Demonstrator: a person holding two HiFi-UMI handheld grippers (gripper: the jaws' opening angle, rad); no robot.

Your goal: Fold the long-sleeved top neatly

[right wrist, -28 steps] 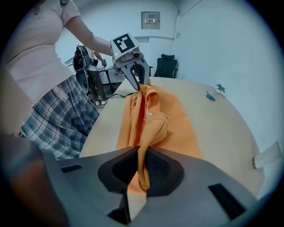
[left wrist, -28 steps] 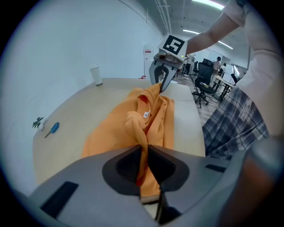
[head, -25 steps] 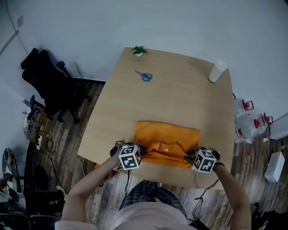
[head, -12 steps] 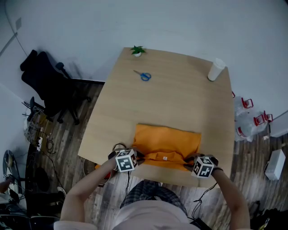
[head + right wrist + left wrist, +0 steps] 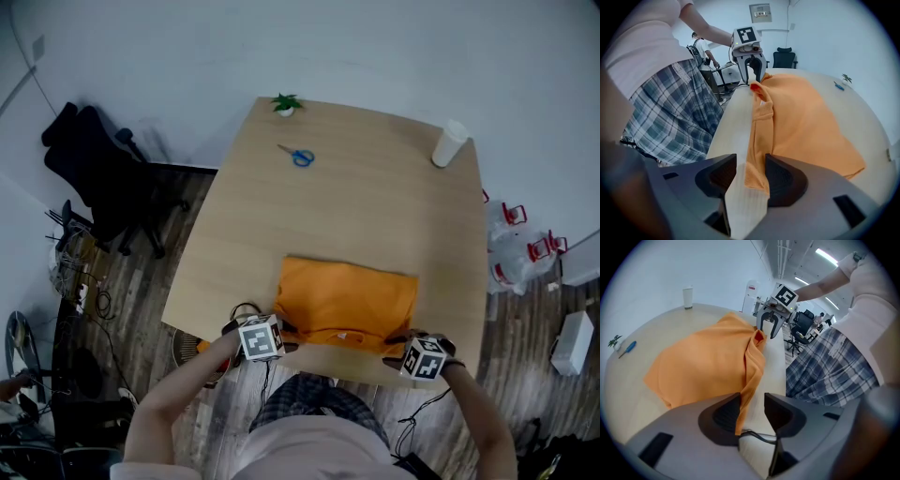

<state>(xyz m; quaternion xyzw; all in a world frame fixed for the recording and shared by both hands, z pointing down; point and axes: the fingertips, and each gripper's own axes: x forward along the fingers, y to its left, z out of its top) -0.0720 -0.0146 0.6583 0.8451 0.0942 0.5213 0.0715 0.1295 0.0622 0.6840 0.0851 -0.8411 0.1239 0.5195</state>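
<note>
Orange long-sleeved top (image 5: 345, 298) lies folded into a rectangle at the near edge of the tabletop (image 5: 356, 197) in the head view, right in front of the person. The left hand-held gripper (image 5: 281, 328) sits at its near-left corner and the right hand-held gripper (image 5: 394, 343) at its near-right corner. That spacing suits laying a fold down evenly along the edge. Scissors (image 5: 300, 157), a paper cup (image 5: 449, 144) and a small potted plant (image 5: 285, 105) stand well apart at the far side.

In the left gripper view, the left hand-held gripper (image 5: 752, 401) has just been opening its jaws to a narrow gap. The top's (image 5: 708, 362) doubled edge runs between them, resting against one pad and clear of the other, so it looks released rather than pinched.

The right gripper view mirrors this. The right hand-held gripper (image 5: 751, 171) has also just been opening, and the ribbed hem of the top (image 5: 801, 122) lies loose between its pads on the tabletop edge.
</note>
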